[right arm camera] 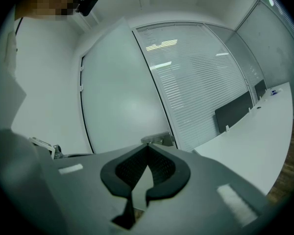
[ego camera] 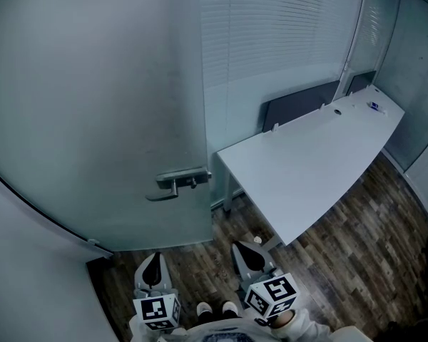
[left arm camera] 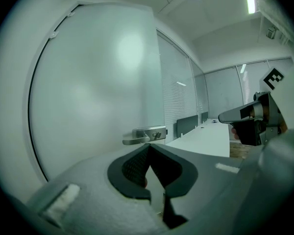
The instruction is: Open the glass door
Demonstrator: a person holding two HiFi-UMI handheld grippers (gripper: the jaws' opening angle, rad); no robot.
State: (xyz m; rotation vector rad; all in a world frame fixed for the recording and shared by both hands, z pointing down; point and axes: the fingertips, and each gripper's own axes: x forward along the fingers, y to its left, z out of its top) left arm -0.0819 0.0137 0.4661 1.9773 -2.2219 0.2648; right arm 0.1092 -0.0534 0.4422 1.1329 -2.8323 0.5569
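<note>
The tall frosted glass door (ego camera: 93,120) stands ahead, its silver lever handle (ego camera: 172,184) lying level with the free end pointing left, away from the long white desk (ego camera: 321,162). Over the dark wood-plank floor (ego camera: 357,248), the left gripper (ego camera: 154,261) and right gripper (ego camera: 248,251) have their jaws pressed together on nothing.

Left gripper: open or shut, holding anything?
Shut, empty. The left gripper shows its pads meeting at the tips in its own view, nothing between; the door handle lies beyond, untouched.
</note>
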